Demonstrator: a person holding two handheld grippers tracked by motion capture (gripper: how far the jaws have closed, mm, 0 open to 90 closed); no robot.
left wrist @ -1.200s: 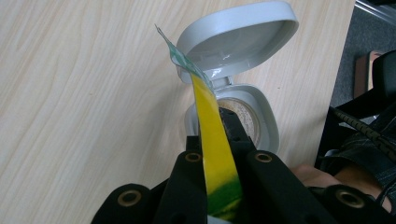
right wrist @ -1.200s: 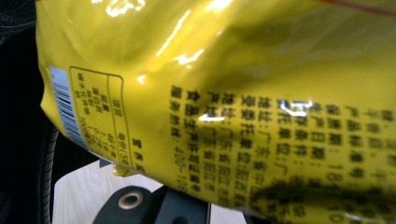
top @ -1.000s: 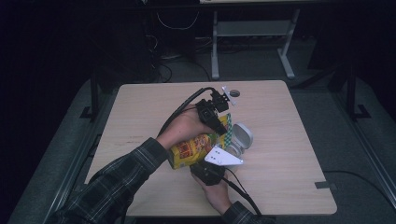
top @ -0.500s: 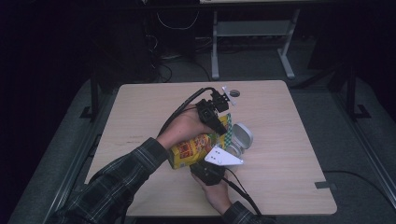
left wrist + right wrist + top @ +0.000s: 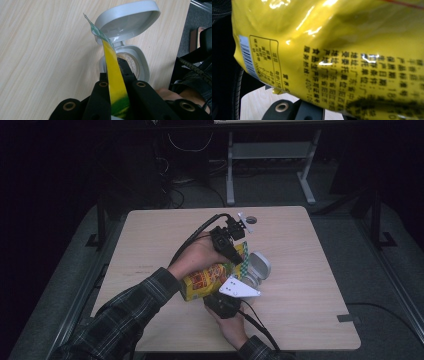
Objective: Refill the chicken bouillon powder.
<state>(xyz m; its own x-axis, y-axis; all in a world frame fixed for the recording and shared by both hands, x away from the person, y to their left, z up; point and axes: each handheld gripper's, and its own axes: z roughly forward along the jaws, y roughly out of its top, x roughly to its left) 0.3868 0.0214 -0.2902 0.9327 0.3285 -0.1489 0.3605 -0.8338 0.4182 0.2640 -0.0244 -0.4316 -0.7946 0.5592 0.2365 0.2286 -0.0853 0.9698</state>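
Wooden table (image 5: 310, 270) under me; my yellow snack bag (image 5: 212, 277) hangs above it, left hand-held gripper (image 5: 117, 82) clamped on its top seal, right hand-held gripper (image 5: 223, 304) apparently pinching the bottom. Next: tip it over the open grey container (image 5: 257, 268).

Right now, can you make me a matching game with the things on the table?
Things:
1. snack bag
2. grey case
3. table
4. left gripper

States:
A. lid flipped open
B. pale wood
C. yellow and shiny
D. shut on the bag's top edge

Pairs: 1-C, 2-A, 3-B, 4-D
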